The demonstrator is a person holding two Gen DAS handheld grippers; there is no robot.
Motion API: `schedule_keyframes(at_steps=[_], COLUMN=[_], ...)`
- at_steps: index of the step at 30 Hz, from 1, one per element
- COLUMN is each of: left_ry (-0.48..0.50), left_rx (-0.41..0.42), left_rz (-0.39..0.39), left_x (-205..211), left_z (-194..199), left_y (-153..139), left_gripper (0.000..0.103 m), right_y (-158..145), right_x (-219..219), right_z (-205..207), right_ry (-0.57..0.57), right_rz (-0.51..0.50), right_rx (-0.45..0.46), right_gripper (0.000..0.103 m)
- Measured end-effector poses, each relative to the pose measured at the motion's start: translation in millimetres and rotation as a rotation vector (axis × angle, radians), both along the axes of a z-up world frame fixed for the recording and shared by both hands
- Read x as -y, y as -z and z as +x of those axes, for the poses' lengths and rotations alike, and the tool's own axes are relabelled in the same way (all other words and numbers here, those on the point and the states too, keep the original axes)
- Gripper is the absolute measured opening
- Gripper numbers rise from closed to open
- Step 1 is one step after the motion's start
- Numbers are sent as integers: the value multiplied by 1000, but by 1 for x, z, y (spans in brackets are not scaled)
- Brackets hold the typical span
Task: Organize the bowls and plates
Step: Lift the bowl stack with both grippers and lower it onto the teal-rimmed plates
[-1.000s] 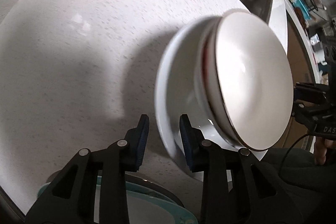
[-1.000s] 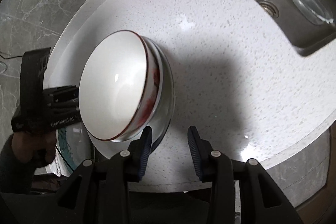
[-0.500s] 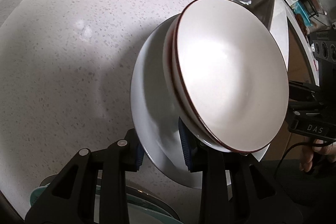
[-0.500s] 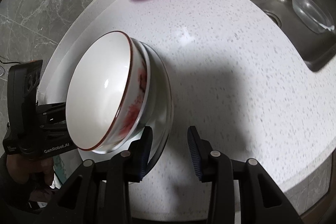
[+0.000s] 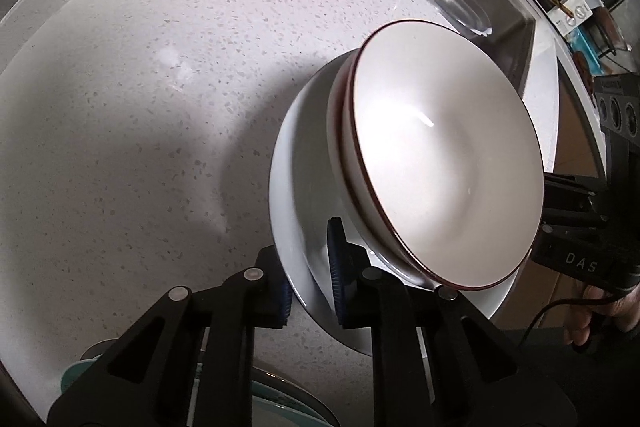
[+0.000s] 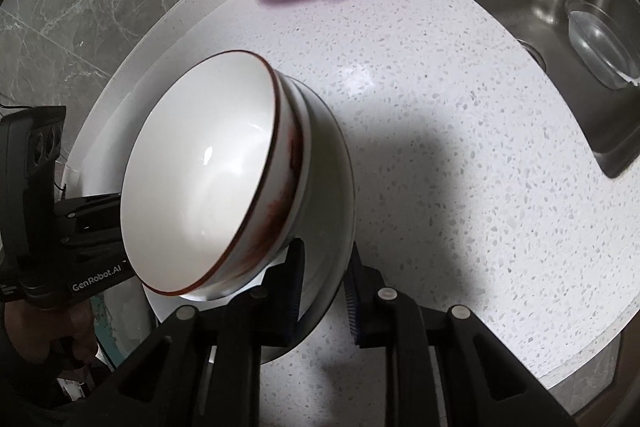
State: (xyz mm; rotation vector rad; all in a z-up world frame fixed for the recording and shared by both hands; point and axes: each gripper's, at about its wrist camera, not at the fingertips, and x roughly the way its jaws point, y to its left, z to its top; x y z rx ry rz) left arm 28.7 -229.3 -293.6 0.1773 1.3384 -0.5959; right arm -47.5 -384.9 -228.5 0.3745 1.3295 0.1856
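Item: stack of bowls on a plate, being gripped from both sides over the counter.

The left gripper (image 5: 310,271) and right gripper (image 6: 324,291) have just been closing, each clamping the rim of the white plate (image 5: 296,195), which is carrying two nested bowls (image 5: 440,163) above the speckled counter (image 5: 140,87). Best handled by keeping both hands level and moving together, since the bowls are sitting loose and could slide.

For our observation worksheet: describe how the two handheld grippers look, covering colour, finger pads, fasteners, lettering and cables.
Both the left gripper and the right gripper are black, with ribbed blue pads and silver rivets. One body reads "GenRobot.AI", the other "DAS". A thin black cable trails from one.
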Motion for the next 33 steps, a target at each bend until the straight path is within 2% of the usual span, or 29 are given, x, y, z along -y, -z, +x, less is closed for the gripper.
schedule_keyframes(at_steps=[11,18,25,33], left_ry=[-14,-1,-50,-193], left_rx=[-32,-25,32,76], left_rz=[-41,-70,-83,-67], left_x=[-17,-22,-36,-73], left_z=[12,9,-3,-33], left_y=[-5,-20,-48,-81], left_gripper=[12,12,12,12], right_y=[-1,-24,-42,-65], right_x=[-14,-13,-13,-34], right_z=[1,5,4,11], right_ry=[53,71,15,-135], right_rz=[-6,-34,-29,4], right_rx=[-32,3,44,96], right_gripper=[20,19,19,19])
